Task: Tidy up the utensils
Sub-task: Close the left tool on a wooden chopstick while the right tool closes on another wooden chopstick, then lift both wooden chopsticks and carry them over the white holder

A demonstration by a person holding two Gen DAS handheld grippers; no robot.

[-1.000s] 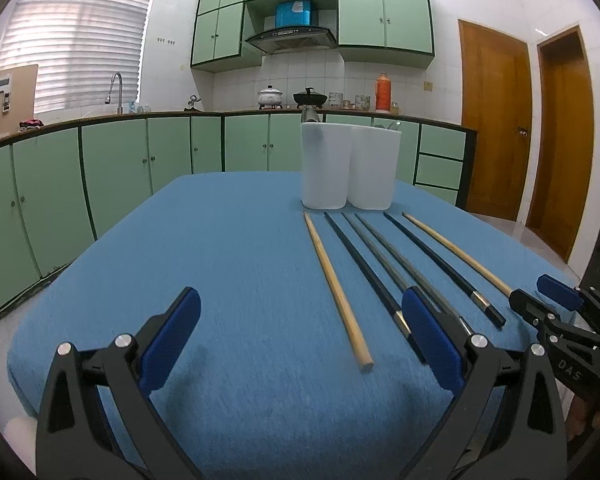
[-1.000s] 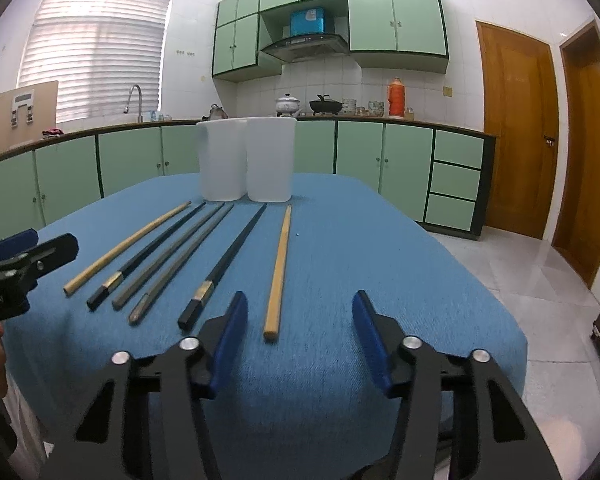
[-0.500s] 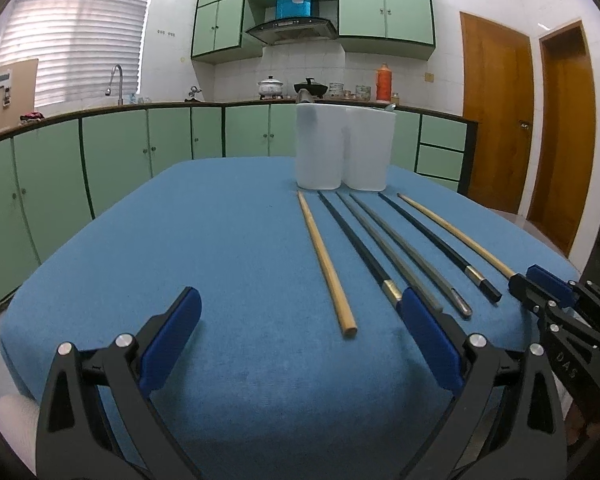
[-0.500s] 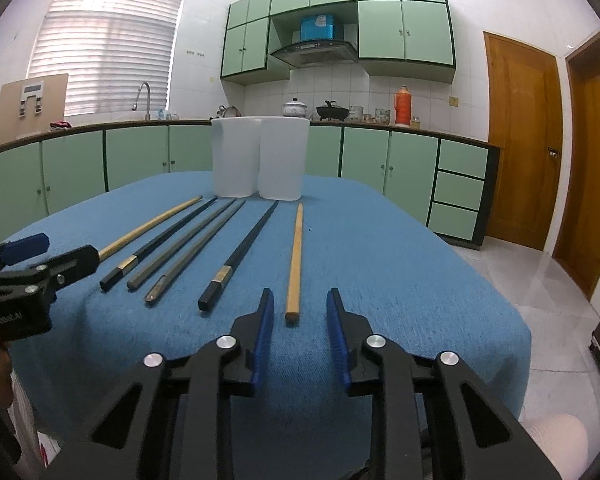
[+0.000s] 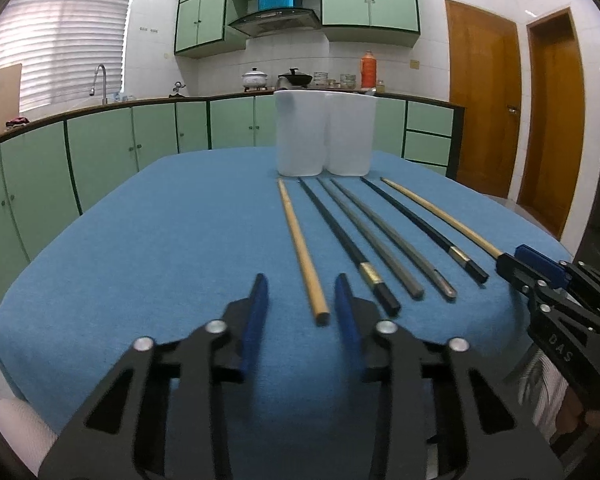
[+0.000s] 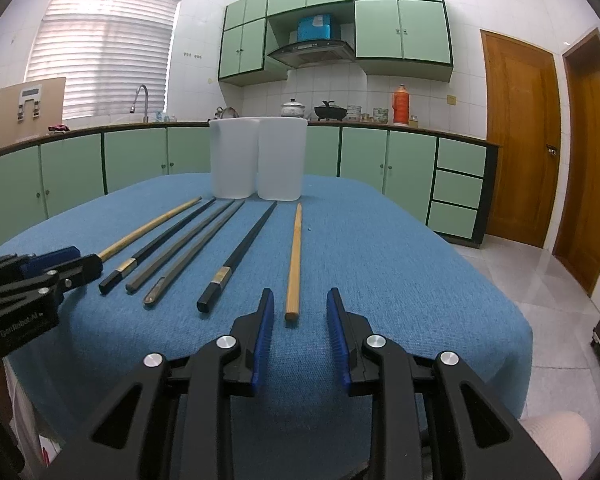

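While the left gripper (image 5: 300, 308) is closing on nothing, the right gripper (image 6: 300, 316) is hovering narrowly parted and empty. With the wooden chopstick (image 6: 294, 260) lying just ahead of its fingertips, a misaligned approach risks nudging it sideways into the black chopstick (image 6: 240, 258).

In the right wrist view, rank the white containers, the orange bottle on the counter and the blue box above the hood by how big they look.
1. White containers, nearest, so they loom large.
2. Blue box.
3. Orange bottle, about as tall as the box but narrower; a close call.
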